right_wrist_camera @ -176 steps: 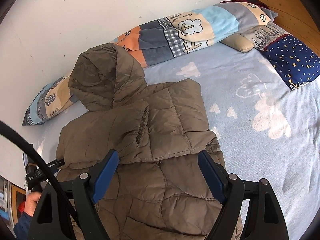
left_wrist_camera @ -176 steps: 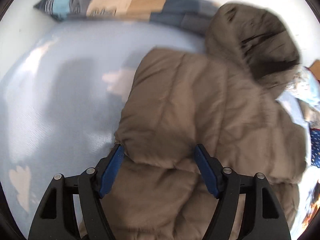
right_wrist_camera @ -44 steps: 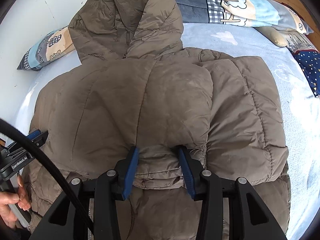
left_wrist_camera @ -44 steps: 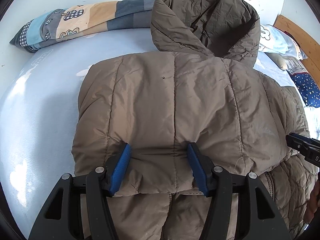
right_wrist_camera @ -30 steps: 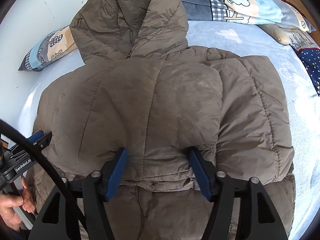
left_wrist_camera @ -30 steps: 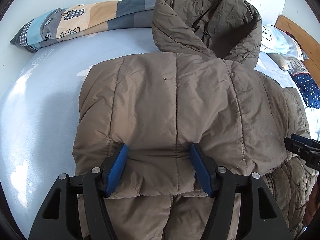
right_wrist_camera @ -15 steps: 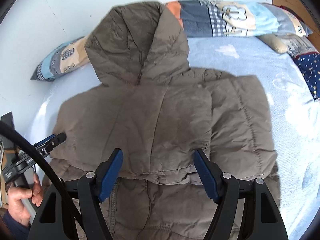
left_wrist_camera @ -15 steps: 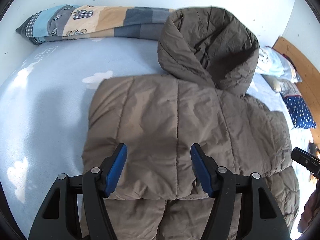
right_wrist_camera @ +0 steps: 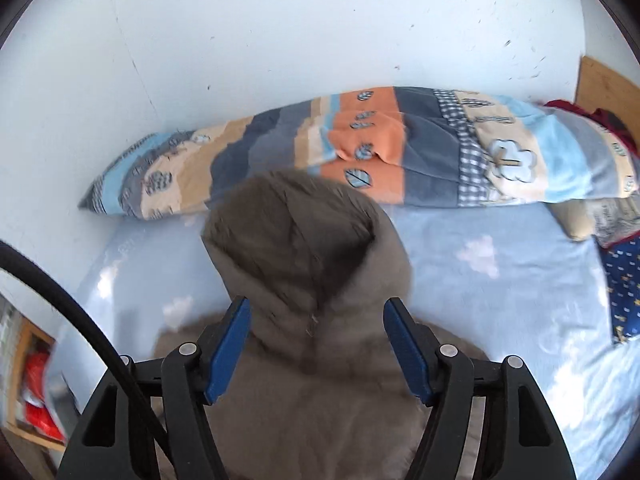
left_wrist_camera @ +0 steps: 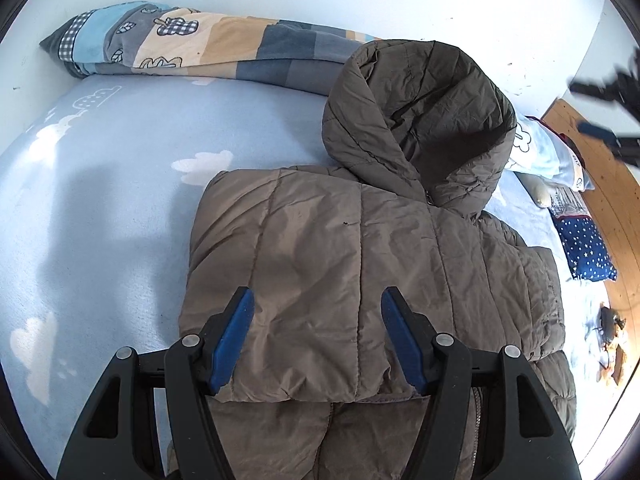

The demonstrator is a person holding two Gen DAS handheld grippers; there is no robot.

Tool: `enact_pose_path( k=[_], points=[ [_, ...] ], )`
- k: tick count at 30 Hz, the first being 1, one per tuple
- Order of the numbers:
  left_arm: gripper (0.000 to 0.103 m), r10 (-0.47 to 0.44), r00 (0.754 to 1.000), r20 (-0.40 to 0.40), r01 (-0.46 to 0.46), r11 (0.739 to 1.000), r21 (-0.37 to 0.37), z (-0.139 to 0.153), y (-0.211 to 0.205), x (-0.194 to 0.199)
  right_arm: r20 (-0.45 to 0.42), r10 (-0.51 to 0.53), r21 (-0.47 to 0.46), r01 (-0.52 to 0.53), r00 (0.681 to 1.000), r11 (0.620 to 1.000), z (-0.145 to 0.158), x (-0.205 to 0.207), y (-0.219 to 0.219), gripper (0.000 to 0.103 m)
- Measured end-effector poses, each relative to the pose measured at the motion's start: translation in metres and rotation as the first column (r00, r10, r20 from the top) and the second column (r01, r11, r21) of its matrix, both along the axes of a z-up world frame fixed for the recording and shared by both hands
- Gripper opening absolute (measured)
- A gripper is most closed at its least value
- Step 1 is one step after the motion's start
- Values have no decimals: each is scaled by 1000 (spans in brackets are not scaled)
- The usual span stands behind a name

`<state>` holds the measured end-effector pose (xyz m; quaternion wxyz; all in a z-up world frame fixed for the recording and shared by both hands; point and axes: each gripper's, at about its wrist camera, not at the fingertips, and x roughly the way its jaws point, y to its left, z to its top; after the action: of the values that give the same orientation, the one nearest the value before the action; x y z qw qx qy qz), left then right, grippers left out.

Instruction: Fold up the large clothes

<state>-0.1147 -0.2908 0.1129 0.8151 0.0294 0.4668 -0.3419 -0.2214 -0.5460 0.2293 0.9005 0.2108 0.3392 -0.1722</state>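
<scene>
A brown quilted puffer jacket with a hood (left_wrist_camera: 360, 264) lies on a pale blue bedsheet printed with white clouds (left_wrist_camera: 100, 200). Its lower half is folded up over the chest, and the hood stands propped toward a long patchwork bolster in blue, tan and orange (left_wrist_camera: 192, 48) that runs along the white wall.

The left gripper (left_wrist_camera: 316, 332), black with blue pads, hangs above the doubled edge of the jacket. Its jaws stand apart and nothing is between them; the pads do not touch the fabric. A second and a half ago both grippers pinched that folded edge. Since then both have let go, and the fold stays where it was laid.

The right gripper (right_wrist_camera: 316, 344) has pulled away much farther. Its view, blurred by motion, now looks over the hood toward the bolster and the wall, with only the upper part of the jacket below it. Its jaws are also apart and empty. In the left view it appears as a dark smear high at the right edge.

A navy star-printed cushion (left_wrist_camera: 584, 248) lies near the wooden headboard (left_wrist_camera: 600, 152).

Judging from this, the bottom-up fold is finished and released. The hood is still unfolded, so it is probably the next part to tuck in.
</scene>
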Motion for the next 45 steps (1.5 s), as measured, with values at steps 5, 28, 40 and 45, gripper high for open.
enact_pose_path(
  k=[5,28,40,45],
  points=[
    [65,-18,1000,-14,18,1000,6,-5,-4,3,47,-92,210,81,995,974,7,62,-35,74],
    [65,-54,990,-131,31,984,-175,12,-2,28,-123,98,-252,-126,988,959,-21,58,-16,8],
    [76,-199,908,-368,-51,820,-570,40,-73,49,-58,185,-306,-194,981,932,-21,-47,37,7],
    [28,-155,921,-356,-81,821,-566,39,-71,30,-52,185,-304,-192,981,933,-30,-85,52,7]
  ],
)
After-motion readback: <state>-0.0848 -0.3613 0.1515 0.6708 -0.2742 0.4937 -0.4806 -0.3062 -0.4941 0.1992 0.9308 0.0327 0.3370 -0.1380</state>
